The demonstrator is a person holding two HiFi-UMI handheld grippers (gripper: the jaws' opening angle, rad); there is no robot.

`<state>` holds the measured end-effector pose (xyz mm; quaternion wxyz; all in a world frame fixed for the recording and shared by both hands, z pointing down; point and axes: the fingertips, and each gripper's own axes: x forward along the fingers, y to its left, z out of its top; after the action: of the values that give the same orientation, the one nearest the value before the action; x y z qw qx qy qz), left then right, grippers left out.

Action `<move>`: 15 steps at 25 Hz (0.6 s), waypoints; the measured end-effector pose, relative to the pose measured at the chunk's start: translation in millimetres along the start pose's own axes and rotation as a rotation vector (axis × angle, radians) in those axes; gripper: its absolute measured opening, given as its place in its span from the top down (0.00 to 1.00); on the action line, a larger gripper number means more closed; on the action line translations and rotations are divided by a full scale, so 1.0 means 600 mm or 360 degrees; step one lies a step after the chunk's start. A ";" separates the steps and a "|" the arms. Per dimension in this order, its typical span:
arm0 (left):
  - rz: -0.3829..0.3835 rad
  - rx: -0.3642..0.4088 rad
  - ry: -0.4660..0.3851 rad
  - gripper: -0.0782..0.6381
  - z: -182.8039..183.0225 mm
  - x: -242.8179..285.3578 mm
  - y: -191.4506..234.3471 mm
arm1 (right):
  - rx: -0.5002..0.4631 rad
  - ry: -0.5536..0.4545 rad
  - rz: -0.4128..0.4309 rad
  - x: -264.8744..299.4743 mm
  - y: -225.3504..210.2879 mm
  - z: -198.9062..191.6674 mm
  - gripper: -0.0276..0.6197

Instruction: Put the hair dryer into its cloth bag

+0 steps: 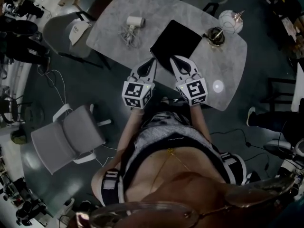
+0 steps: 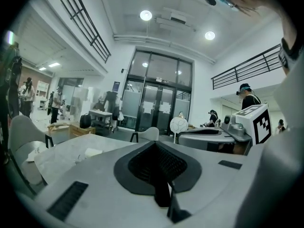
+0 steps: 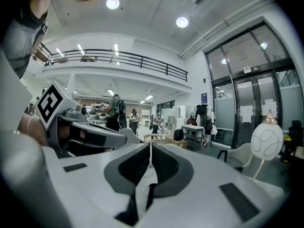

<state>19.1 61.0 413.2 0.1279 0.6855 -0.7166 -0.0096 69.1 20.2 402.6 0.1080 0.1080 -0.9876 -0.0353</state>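
While the person (image 1: 166, 141) is standing at the near edge of the table (image 1: 111, 20), both grippers are being held side by side in front of the body, pointing away toward the far side. The left gripper (image 1: 153, 60) is keeping its jaws pressed together with nothing between them. The right gripper (image 1: 173, 57) is sitting just beside it, its jaws also together apart from a hairline slit, and it is holding nothing either. From above, both sets of tips are showing over the near edge of the black cloth bag (image 1: 176, 42); whether they are touching it cannot be told. The bag is lying flat on the middle of the grey table. On the floor to the near left, a grey chair (image 1: 66, 137) is standing apart from the table. Farther back and to the left of the bag, the white hair dryer (image 1: 135, 21) is lying on the tabletop, well apart from the bag, with its cord (image 1: 129, 38) lying bundled just on its near side. At the far right of the table, a white globe lamp (image 1: 230, 22) is standing next to a dark round object (image 1: 215, 36).
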 end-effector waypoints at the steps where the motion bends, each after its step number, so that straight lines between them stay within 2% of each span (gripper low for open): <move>1: -0.0006 -0.0003 0.0004 0.88 -0.001 0.005 0.006 | 0.0005 0.0002 -0.0009 0.005 -0.003 -0.001 0.86; 15: -0.0143 0.0012 0.0055 0.88 0.029 0.104 0.113 | 0.0009 0.0073 -0.0184 0.103 -0.065 0.006 0.86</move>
<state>-52.2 0.8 419.9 0.1369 0.7175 -0.6829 -0.0008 17.4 -31.6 408.2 0.1280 0.1661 -0.9771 -0.0362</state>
